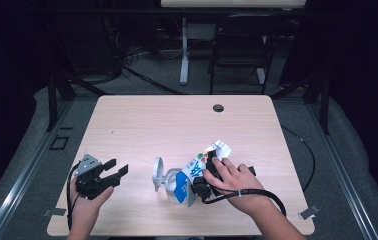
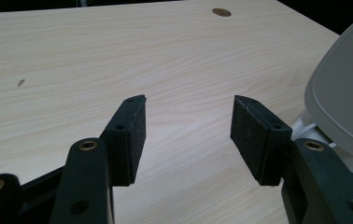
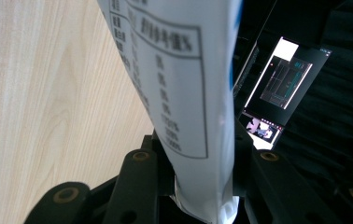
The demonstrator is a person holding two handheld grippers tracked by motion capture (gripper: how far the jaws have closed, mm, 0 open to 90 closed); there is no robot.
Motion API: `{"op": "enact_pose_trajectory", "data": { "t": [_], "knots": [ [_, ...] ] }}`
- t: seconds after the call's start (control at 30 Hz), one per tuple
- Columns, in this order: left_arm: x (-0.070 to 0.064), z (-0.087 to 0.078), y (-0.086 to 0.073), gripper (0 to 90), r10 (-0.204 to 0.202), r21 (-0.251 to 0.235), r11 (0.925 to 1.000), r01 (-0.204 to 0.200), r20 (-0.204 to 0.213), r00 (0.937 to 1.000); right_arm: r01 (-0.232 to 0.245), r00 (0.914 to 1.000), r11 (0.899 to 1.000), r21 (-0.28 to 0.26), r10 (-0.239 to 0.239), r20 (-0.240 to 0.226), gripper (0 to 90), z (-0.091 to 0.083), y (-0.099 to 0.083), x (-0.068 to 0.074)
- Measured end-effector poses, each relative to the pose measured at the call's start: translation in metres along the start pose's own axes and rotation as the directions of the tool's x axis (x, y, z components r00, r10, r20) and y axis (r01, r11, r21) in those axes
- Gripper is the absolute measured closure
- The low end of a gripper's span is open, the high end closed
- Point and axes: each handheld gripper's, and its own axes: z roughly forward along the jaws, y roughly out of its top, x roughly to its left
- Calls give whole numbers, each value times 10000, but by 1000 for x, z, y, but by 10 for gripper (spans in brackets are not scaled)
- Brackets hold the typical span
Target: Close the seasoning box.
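Lower left of the high view: my left tongs (image 1: pixel 116 172) stand released over bare worktop (image 1: pixel 142 125), nothing between the jaws. In the left gripper view the pads (image 2: pixel 132 135) are well apart, and a grey lid (image 2: pixel 347 98) sits at the right edge of the frame.

Lower centre of the high view: my right tongs (image 1: pixel 208 176) are clenched on a printed pouch (image 1: pixel 202 167), which leans over a grey lidded container (image 1: pixel 169 184), its lid open. The right gripper view shows the pouch (image 3: pixel 184 93) pinched flat between the jaws.

Assessment: the pouch looks light, soft and crushable, with slippery film. I judge the flat body beneath the crumpled top the soundest hold; a firm squeeze risks spilling contents.
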Motion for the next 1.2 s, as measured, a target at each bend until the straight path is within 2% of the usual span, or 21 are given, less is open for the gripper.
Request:
{"op": "enact_pose_trajectory", "data": {
  "t": [0.13, 0.43, 0.73, 1.03, 1.13, 1.2],
  "knots": [
    [-2, 1, 0, 458, 105, 41, 9999, -106, 15, 9999, -149, 9999, 9999, -27, 148, -39, 730, 0, -1, 0],
    [-3, 1, 1, 458, 121, 16, 9999, -121, 65, 9999, 36, 9999, 9999, 105, -37, 110, 751, -1, 1, -3],
    [-3, 2, 0, 458, 132, 53, 9999, -132, 43, 9999, -68, 10000, 10000, 35, 68, 72, 776, 0, 2, -3],
    [-4, 2, -1, 458, 170, 87, 9998, -171, 66, 9998, -848, 9958, 9964, -50, 845, -344, 795, 2, -2, -1],
    [-5, 3, -1, 458, 181, 103, 9998, -182, 65, 9998, -967, 9944, 9953, 57, 969, -420, 798, 1, -3, -1],
    [-5, 3, -1, 459, 227, 126, 9997, -228, 53, 9997, -1352, 9893, 9908, -94, 1345, -559, 802, 2, -5, -1]
  ]
}}
